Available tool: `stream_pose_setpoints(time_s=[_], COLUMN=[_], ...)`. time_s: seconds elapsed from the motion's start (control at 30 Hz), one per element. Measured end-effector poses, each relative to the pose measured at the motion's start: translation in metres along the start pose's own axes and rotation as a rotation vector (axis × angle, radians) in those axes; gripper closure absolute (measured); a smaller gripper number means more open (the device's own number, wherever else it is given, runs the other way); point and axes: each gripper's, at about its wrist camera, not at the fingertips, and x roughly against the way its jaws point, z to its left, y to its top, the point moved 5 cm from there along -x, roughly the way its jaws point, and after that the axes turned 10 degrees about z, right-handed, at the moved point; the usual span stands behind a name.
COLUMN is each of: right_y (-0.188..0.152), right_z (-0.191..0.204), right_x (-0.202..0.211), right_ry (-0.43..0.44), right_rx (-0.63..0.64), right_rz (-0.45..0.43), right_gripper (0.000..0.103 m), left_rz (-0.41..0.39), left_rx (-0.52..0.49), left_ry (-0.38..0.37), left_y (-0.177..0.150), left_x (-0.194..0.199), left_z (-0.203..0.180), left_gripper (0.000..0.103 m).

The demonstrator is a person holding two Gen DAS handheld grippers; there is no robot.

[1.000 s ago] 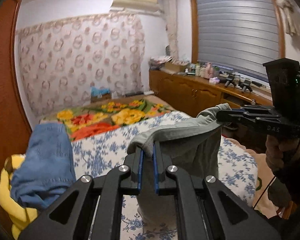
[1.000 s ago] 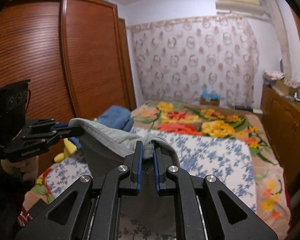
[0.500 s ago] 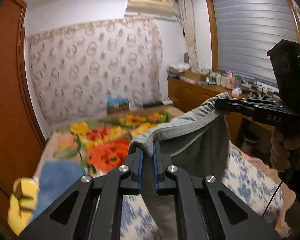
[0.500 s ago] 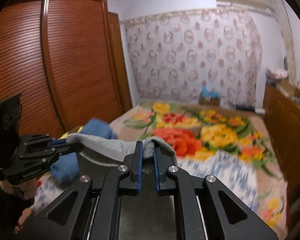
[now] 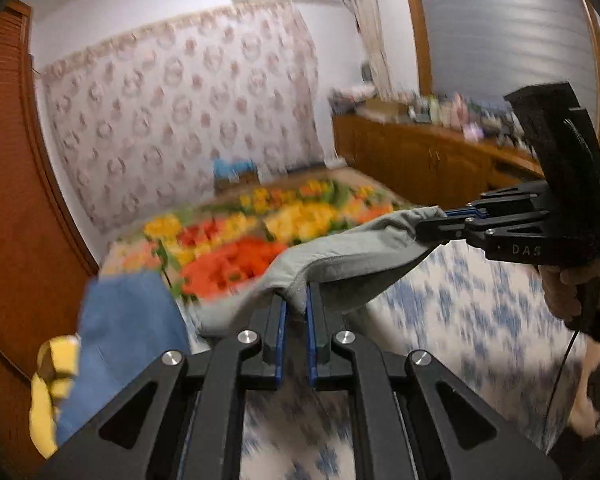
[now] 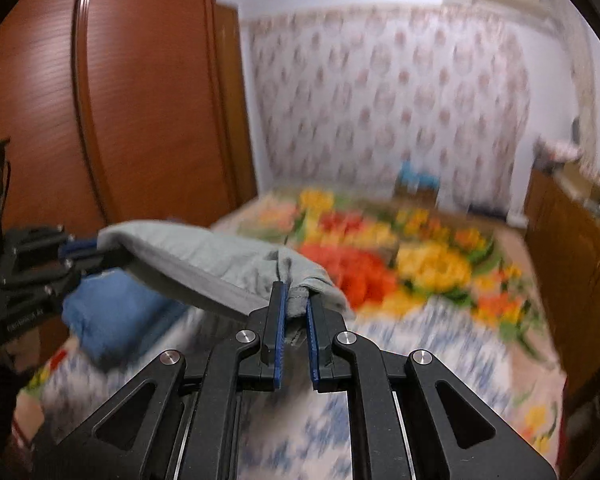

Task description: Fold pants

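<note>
Bedroom with a bed (image 5: 480,320) under a blue-flowered sheet and, toward its far end, a bright floral blanket (image 5: 260,240); both views are motion-blurred. At the bed's left edge lies a blue garment (image 5: 128,332) beside something yellow (image 5: 52,380). Left gripper (image 5: 295,312): clenched on one end of the upper hem of the grey pants (image 5: 352,256). Pants: held in the air above the bed's near end, the hem stretched between the two tools, the rest hanging below and mostly hidden behind the grippers. Right gripper (image 6: 296,304): fingers closed on the other end of the hem, a fold of cloth bunched between the pads. A wardrobe (image 6: 120,100) stands at the left wall, a cabinet (image 5: 420,156) along the right one.

Step in hand, as judged: carrying the spread pants out over the bed to lay them flat. To do it well, keep both grips firm and level, hold the hem taut so no slack forms, and lower the hanging part first onto bare sheet, clear of the blue garment.
</note>
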Motion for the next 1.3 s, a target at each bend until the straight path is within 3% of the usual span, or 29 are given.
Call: stream_pose_setpoints(time_s=[0.13, 0.47, 0.77, 1.07, 1.3], right_y=[-0.05, -0.081, -0.138, -0.173, -0.184], right_z=[0.009, 0.03, 0.071, 0.095, 0.099], right_x=[-0.031, -0.02, -0.012, -0.005, 0.003], right_ry=[0.005, 0.032, 0.064, 0.091, 0.109], right_rx=[-0.018, -0.023, -0.022, -0.008, -0.033], right_rz=[0.12, 0.145, 0.194, 0.212, 0.195], right_gripper=[0.096, 0.096, 0.096, 0.096, 0.096], left_rz=[0.058, 0.081, 0.114, 0.131, 0.112], left_rx=[0.022, 0.055, 0.106, 0.125, 0.127], left_ry=[-0.029, -0.05, -0.083, -0.091, -0.11], left_y=[-0.033, -0.083, -0.141, -0.17, -0.172], left_x=[-0.008, 0.009, 0.027, 0.038, 0.056], left_z=[-0.014, -0.023, -0.039, -0.048, -0.052], left_gripper=[0.098, 0.098, 0.097, 0.097, 0.097])
